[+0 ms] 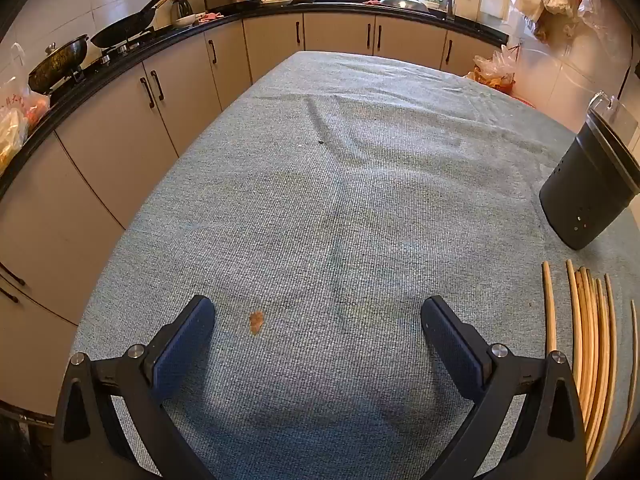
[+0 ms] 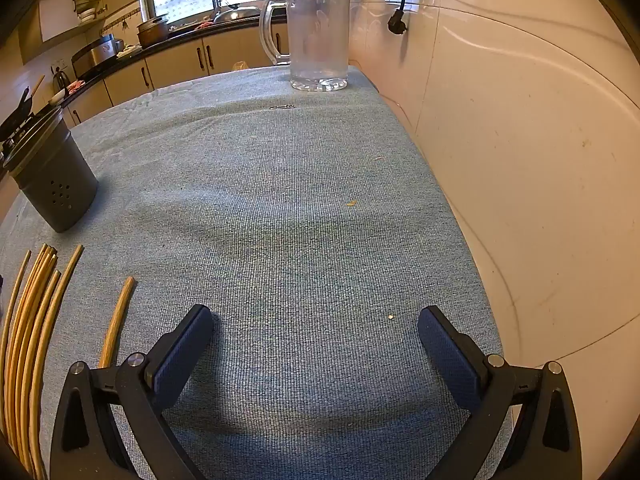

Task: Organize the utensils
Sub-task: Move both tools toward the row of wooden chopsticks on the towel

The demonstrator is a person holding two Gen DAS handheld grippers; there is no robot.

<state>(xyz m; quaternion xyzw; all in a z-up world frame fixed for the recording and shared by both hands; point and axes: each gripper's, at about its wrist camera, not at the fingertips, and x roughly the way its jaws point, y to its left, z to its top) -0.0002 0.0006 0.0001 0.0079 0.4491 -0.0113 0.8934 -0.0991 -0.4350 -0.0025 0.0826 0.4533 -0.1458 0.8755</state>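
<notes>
Several wooden chopsticks [image 1: 592, 340] lie side by side on the blue-grey tablecloth, at the right edge of the left wrist view and at the left edge of the right wrist view [image 2: 32, 320]. One chopstick [image 2: 117, 320] lies apart, just left of my right gripper. A dark perforated utensil holder [image 1: 588, 184] stands upright beyond the chopsticks; it also shows in the right wrist view [image 2: 52, 176]. My left gripper [image 1: 318, 312] is open and empty above the cloth, left of the chopsticks. My right gripper [image 2: 316, 320] is open and empty, right of them.
A clear glass mug [image 2: 316, 36] stands at the far end of the table [image 2: 280, 200] near the tiled wall [image 2: 520, 160]. Kitchen counter [image 1: 120, 60] with woks and cabinets runs along the left and back. An orange stain [image 1: 256, 321] marks the cloth.
</notes>
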